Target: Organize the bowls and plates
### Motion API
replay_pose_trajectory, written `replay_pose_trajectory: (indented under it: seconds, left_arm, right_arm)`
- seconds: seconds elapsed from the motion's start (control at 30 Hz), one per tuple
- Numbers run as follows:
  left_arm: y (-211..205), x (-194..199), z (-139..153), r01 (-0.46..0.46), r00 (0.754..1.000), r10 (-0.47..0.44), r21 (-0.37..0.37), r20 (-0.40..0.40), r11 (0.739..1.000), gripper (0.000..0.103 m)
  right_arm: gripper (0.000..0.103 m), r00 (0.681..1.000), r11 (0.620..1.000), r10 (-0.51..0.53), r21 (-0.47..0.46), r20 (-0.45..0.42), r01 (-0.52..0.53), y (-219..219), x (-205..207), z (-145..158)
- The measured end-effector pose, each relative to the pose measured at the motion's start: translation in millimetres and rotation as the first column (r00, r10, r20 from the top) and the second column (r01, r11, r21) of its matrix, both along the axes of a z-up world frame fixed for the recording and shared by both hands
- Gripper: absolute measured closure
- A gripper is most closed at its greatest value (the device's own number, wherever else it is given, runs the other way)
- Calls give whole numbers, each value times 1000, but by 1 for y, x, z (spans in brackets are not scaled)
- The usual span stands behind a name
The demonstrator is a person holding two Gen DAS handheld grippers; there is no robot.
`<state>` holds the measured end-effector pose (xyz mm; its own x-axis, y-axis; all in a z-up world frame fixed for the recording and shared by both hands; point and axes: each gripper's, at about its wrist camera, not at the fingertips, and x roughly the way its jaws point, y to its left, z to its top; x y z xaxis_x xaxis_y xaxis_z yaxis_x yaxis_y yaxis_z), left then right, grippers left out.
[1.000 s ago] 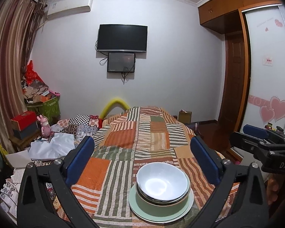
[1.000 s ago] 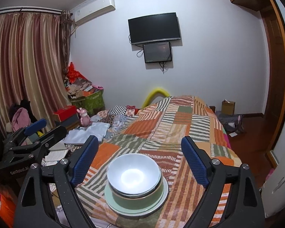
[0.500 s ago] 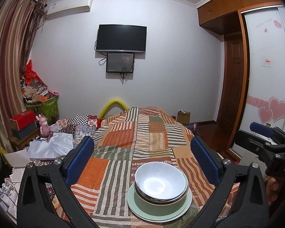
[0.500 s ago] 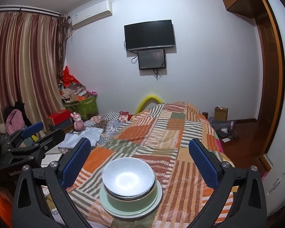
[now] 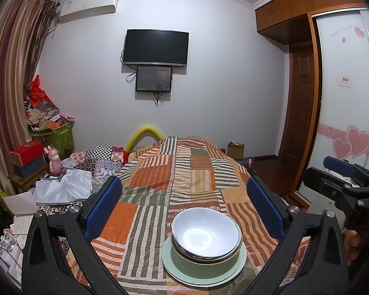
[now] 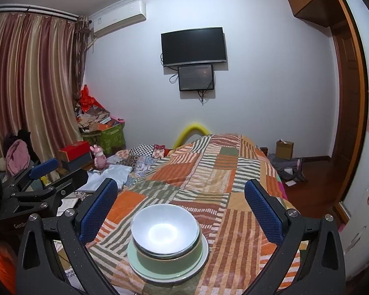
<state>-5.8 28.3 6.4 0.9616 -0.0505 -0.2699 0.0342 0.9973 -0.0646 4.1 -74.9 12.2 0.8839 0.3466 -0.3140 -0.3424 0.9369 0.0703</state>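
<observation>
1. Since a second ago the right gripper [image 6: 180, 206] has been spreading its jaws, and its blue pads now stand wider apart than before, with nothing pressed between them
2. Both pads of the right gripper sit apart from the stack, one on each side of it, touching nothing
3. White bowl [image 6: 164, 229] rests nested in a green bowl [image 6: 169, 258], with a thin metal rim showing between them, all on a pale green plate [image 6: 168, 274]
4. That stack stands on the striped patchwork bedspread [image 6: 219, 172], near its front edge
5. Left gripper [image 5: 184, 205] also gapes wide and empty, its pads flanking the same stack without contact
</observation>
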Motion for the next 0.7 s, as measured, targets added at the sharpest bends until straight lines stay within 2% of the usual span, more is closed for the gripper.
replay_pose_trajectory:
  seconds: [0.7]
  left_arm:
    - [4,3,-4,23,1000,-23,-8,-16,1000,0]
  right_arm:
    - [0,1000,1000,-10,5,5,10,-2,3,4]
